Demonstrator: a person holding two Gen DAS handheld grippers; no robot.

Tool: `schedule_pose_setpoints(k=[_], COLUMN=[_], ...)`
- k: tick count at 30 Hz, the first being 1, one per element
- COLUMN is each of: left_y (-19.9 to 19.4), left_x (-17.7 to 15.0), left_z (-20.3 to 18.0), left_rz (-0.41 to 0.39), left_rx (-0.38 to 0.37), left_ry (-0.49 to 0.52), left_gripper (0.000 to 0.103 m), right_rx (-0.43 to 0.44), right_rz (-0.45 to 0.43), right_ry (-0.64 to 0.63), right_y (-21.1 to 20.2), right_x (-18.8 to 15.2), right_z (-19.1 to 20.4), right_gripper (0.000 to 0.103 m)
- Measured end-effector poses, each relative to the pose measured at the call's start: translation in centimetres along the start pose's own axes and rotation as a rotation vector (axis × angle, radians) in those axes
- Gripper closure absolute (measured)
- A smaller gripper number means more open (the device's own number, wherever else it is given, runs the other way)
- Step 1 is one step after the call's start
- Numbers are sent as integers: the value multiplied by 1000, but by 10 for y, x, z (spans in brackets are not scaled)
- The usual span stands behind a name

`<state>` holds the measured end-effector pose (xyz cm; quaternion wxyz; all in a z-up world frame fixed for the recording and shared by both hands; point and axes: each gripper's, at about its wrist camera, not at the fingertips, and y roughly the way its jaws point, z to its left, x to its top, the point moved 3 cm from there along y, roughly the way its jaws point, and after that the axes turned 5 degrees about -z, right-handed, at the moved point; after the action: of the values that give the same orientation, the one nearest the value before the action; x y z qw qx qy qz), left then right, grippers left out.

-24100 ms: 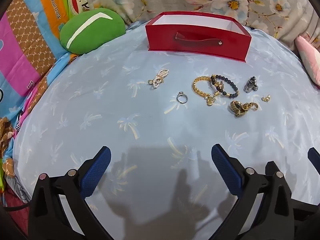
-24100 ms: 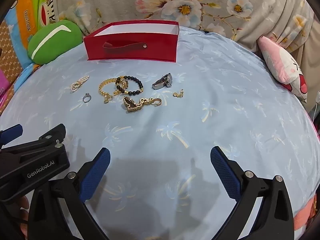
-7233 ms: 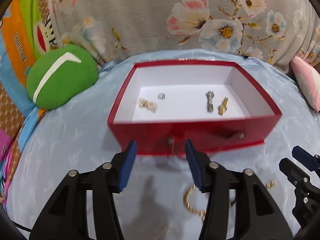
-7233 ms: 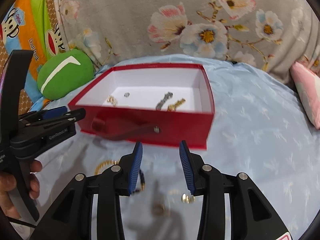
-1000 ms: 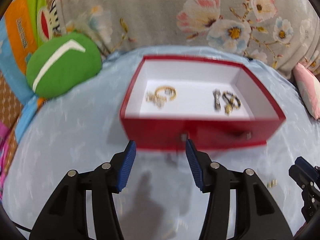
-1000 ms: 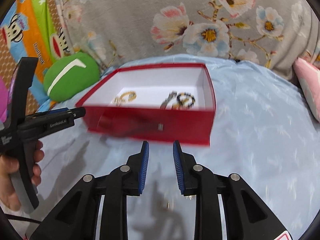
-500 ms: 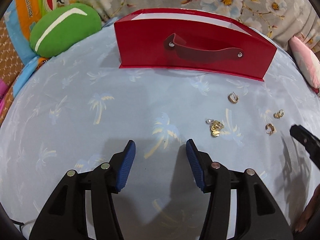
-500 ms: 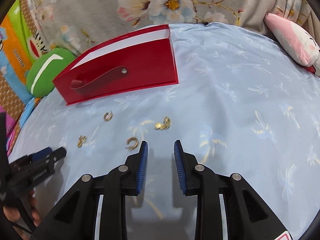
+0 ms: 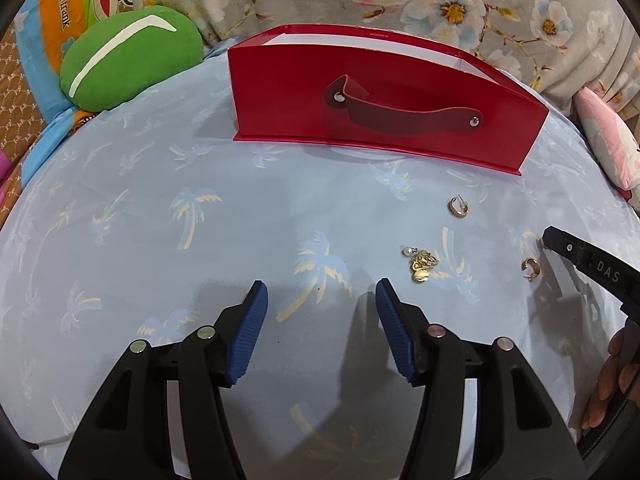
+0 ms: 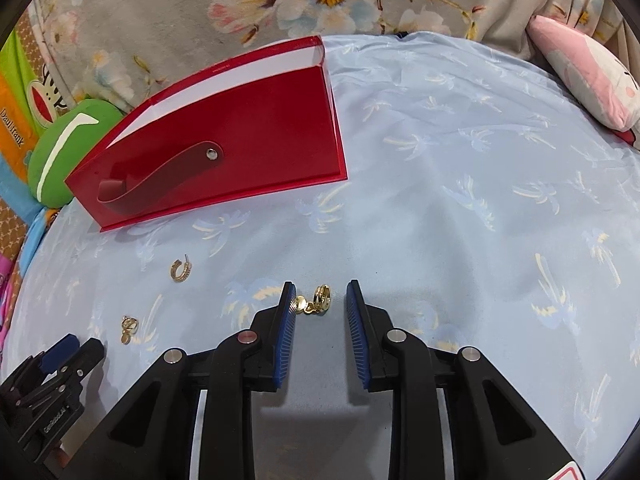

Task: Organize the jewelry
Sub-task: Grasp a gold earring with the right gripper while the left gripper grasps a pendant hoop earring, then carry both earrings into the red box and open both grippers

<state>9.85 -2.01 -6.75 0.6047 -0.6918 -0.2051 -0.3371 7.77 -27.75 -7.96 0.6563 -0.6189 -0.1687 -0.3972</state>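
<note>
A red box [image 9: 380, 92] with a strap handle stands at the back of the blue cloth; it also shows in the right wrist view [image 10: 224, 152]. Gold earrings lie loose in front of it: a hoop [image 9: 458, 207], a pearl-and-charm cluster [image 9: 420, 264] and a small hoop [image 9: 531, 269]. My left gripper [image 9: 320, 296] is open and empty, left of the cluster. My right gripper [image 10: 320, 300] is open, low over the cloth, with a gold earring pair [image 10: 314, 301] between its fingers. A hoop [image 10: 180, 270] and a charm earring [image 10: 129, 328] lie to its left.
A green cushion [image 9: 128, 56] sits back left and a pink plush pillow [image 10: 588, 80] back right. Floral fabric [image 9: 440, 0] rises behind the box. The right gripper's tip [image 9: 584, 264] shows at the left view's right edge, the left gripper's tip [image 10: 52, 380] at the right view's lower left.
My right gripper has moved forward and down so the earring pair now lies between its fingers. My left gripper has come slightly closer to the cloth and box.
</note>
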Motion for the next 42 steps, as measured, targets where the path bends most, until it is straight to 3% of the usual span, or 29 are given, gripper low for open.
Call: schedule_pose_setpoints(k=[2, 5, 9, 20, 26, 28, 30, 42], left_y=[-1, -1, 1, 20, 20, 20, 20, 9], left_x=[0, 2, 9, 16, 16, 16, 16, 11], left_z=[-2, -7, -17, -40, -43, -42, -41, -34], left_rz=[-2, -4, -4, 16, 5, 1, 0, -15], left_rx=[-3, -19, -51, -57, -60, -70, -78, -117], left_ry=[6, 13, 21, 69, 88, 85, 78, 44], left_gripper=[48, 48, 40, 42, 61, 77, 82, 83], right_rx=[3, -7, 3, 31, 34, 34, 34, 39], right_rz=[-1, -26, -44, -33, -32, -32, -32, -41], right_ry=[1, -6, 6, 14, 20, 20, 20, 19], right_y=[-1, -8, -21, -28, -28, -28, -28, -30], right_x=[0, -1, -9, -21, -21, -21, -21, -21], right_z=[0, -1, -4, -5, -5, -6, -6, -6], right_gripper=[98, 98, 98, 98, 98, 98, 98, 98])
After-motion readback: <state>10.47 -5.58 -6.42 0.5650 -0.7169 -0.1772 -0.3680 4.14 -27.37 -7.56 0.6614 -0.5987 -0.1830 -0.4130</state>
